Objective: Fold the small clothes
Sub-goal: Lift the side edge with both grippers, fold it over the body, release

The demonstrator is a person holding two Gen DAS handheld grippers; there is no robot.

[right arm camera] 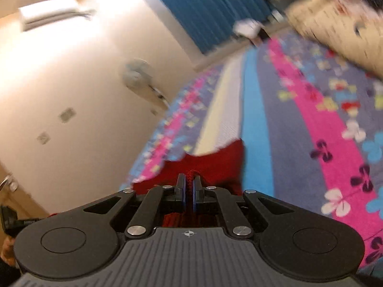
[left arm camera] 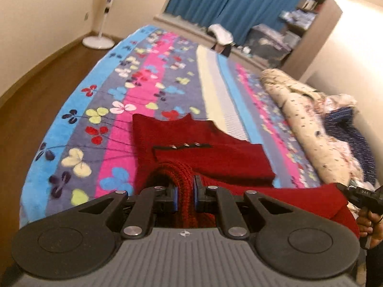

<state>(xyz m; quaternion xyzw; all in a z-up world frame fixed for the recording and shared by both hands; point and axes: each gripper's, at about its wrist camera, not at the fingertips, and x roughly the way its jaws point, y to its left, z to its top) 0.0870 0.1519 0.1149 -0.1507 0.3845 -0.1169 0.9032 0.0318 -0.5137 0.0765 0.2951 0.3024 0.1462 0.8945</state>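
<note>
A small red knitted garment [left arm camera: 205, 150] with a dark-edged button strip lies on the flowered bedspread [left arm camera: 100, 110], its near edge lifted. My left gripper [left arm camera: 185, 191] is shut on a bunched ribbed fold of that red knit. In the right wrist view, the right gripper [right arm camera: 189, 186] is shut on another part of the red garment [right arm camera: 215, 162], which hangs below and ahead of the fingers above the bed. The right gripper's black body [left arm camera: 361, 196] and a hand show at the right edge of the left wrist view.
A cream patterned quilt [left arm camera: 304, 124] and a dark blue dotted cloth [left arm camera: 352, 129] are heaped along the bed's right side. A standing fan [left arm camera: 100, 33] is on the wooden floor at the far left. Blue curtains [left arm camera: 227, 2] and cluttered shelves [left arm camera: 287, 28] lie beyond the bed.
</note>
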